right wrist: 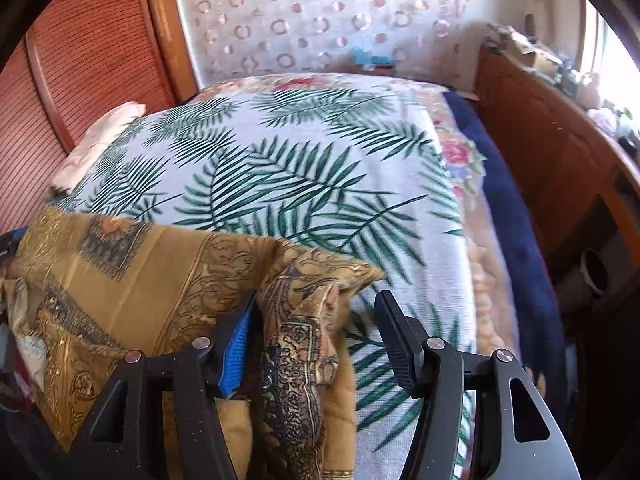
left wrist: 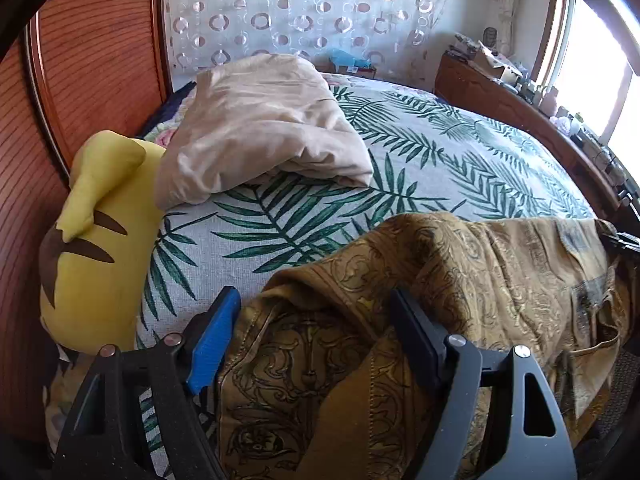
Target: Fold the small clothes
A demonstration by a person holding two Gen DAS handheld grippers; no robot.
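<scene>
Left gripper [left wrist: 312,320] is standing wide, jaws straddling a bunched ridge of the mustard patterned garment [left wrist: 460,280]. Cloth is filling the gap and lying against the blue pad, but fisheye makes it hard to say whether the pads are pressing; reading it as released.

Right gripper [right wrist: 316,320] is also released: a twisted end of the same garment [right wrist: 132,264] is hanging beside the blue pad at 9 o'clock, while the black jaw at 3 o'clock is standing clear over the bedspread.

Garment is lying across the near edge of the palm-leaf bedspread [left wrist: 400,152], at 6 o'clock in both views, spanning between the two grippers.

Handling: thin, light, floppy woven cloth, probably a bit slick. It'll be sagging and sliding unless pinched at a hem or seam, so grabbing the stitched edges at opposite ends looks best.

Both grippers are pitching down toward the bed.

Outward: beige folded blanket [left wrist: 260,128] at 12 o'clock, yellow plush toy [left wrist: 100,248] at 9 o'clock.
</scene>
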